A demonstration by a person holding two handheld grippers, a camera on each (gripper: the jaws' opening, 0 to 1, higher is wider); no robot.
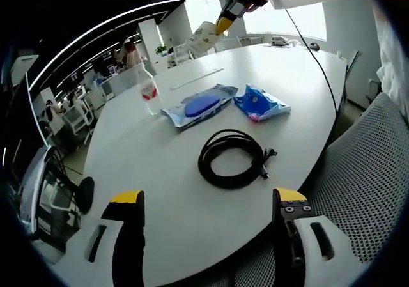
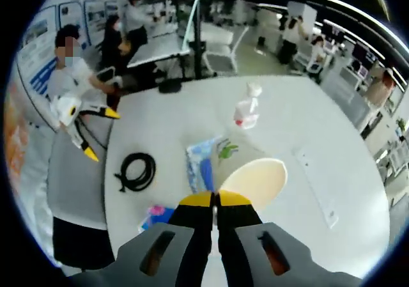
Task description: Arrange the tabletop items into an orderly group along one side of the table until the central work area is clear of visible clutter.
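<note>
My left gripper [image 1: 209, 213] hovers spread above the coiled black cable [image 1: 232, 158]. My right gripper [image 2: 215, 201], raised high over the table [image 2: 332, 140], pinches a paper cup [image 2: 249, 175]

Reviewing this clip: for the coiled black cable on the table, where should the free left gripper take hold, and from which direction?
Grip across the bundled strands of the black cable on the near arc of the coil, coming down from above. The coil lies flat on the white table, so there is no edge to catch from the side. The open left gripper already faces it. Avoiding the plug end at the right would likely keep the loops together.
</note>
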